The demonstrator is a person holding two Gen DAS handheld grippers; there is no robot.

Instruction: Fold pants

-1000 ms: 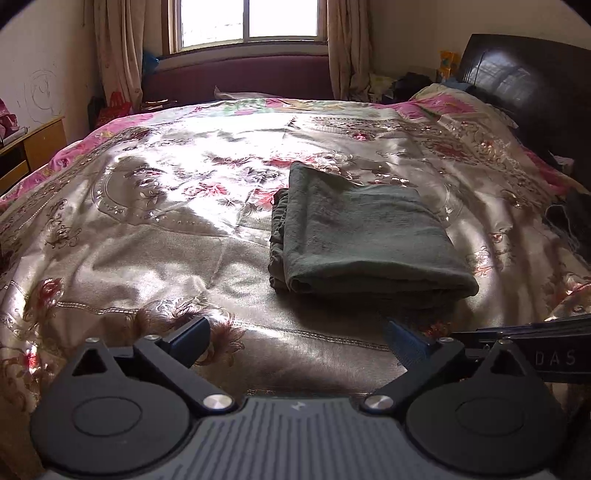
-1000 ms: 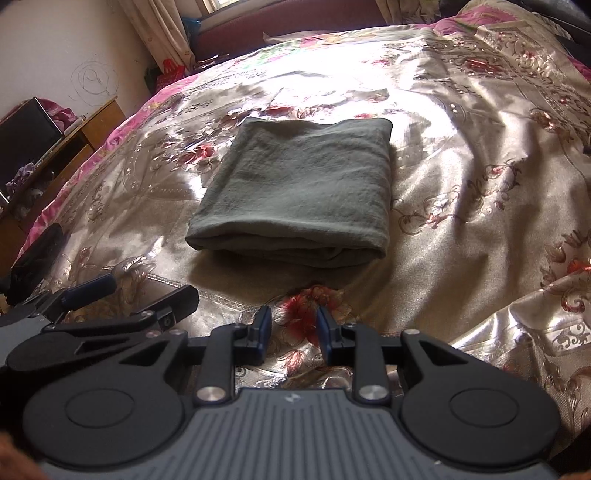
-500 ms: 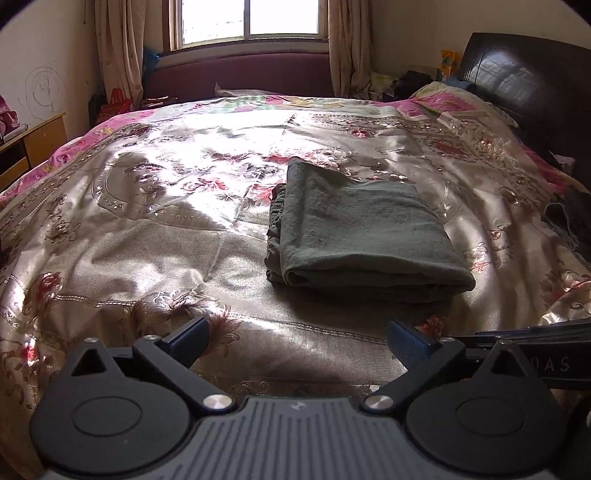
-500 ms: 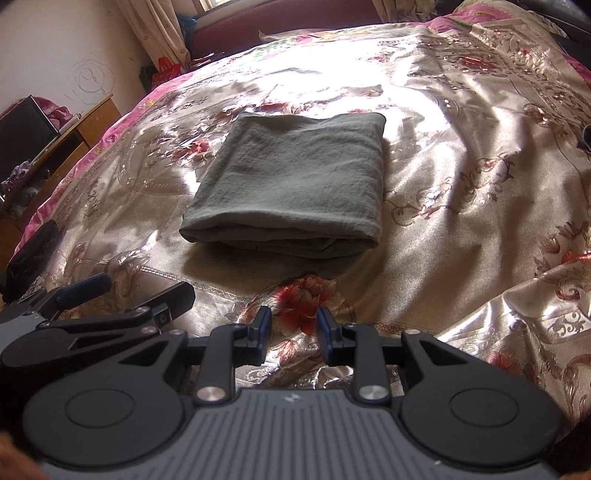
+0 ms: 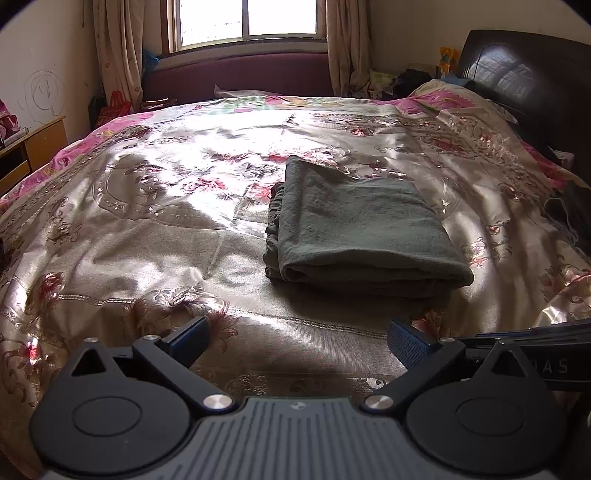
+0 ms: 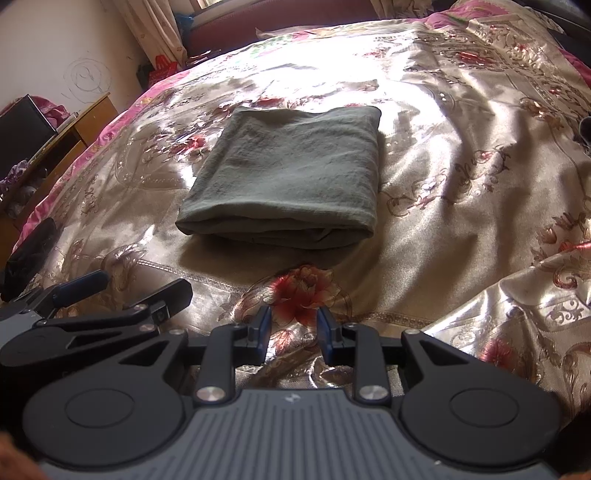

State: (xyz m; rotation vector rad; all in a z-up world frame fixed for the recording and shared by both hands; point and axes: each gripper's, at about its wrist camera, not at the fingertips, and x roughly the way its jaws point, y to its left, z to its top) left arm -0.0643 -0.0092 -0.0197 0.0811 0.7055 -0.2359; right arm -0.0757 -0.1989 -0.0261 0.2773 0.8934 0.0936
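Grey-green pants [image 5: 362,229] lie folded into a thick, neat rectangle on the shiny floral bedspread [image 5: 147,236], and both grippers hover short of them. In the left wrist view my left gripper [image 5: 297,334] stands wide open over bare bedspread, with nothing between its blue pads. The right wrist view shows the same pants [image 6: 291,173] ahead of my right gripper [image 6: 293,328]. Its jaws keep a narrow gap, and only the bedspread's red flower shows through it. The left gripper [image 6: 129,288] shows at the lower left of that view.
A dark headboard [image 5: 517,74] rises at the right and a window [image 5: 247,22] with curtains is at the far end. A wooden cabinet [image 6: 74,129] stands left of the bed. A black object [image 6: 29,251] lies near the bed's left edge.
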